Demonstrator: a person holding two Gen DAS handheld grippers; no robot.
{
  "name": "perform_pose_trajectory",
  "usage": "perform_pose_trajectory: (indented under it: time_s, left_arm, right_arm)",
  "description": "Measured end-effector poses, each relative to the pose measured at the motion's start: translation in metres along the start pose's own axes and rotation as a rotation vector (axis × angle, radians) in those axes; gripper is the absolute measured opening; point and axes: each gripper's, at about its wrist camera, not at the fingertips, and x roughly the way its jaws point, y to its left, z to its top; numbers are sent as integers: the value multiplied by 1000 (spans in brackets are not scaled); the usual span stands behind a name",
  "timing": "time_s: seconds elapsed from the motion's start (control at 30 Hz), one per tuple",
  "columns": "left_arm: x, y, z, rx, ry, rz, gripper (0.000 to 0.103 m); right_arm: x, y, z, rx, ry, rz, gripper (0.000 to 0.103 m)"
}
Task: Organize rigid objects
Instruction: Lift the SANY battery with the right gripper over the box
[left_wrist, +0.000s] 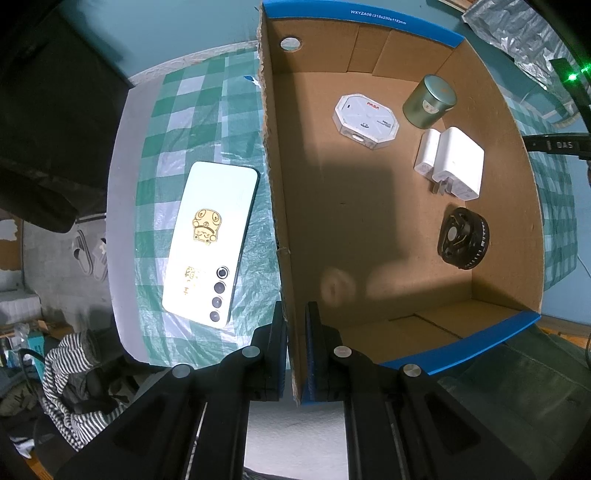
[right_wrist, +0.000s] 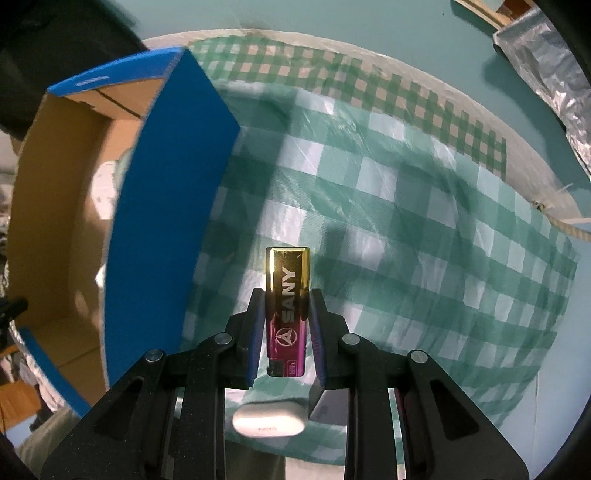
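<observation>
Lighter up, box pinned

Right gripper (right_wrist: 283, 314) clamps the SANY lighter (right_wrist: 287, 310); left gripper (left_wrist: 296, 325) pinches the cardboard box (left_wrist: 275, 206) wall. Clear that blue rim first.

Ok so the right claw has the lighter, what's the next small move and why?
Probably carry the lighter sideways over the blue wall of the cardboard box and into it. The right claw is shut on it, clear of the checked cloth, and the left claw pinches the box's wall, steadying it. Other small items already lie inside.
</observation>
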Motion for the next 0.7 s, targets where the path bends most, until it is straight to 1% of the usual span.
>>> perform_pose_trajectory:
  time_s: [0.37,0.57,0.7]
  left_arm:
    - [0,0,0,0,-1,0,9]
    - [-2,0,0,0,-2,-2,9]
    - [-2,1,-2,1,-4,-5,9]
  right_arm:
    - [-41,20,2,-76,-52,19,22]
    - [-66,44,11,-160,-93,20,22]
    - [-76,65,21,-231,-102,17,22]
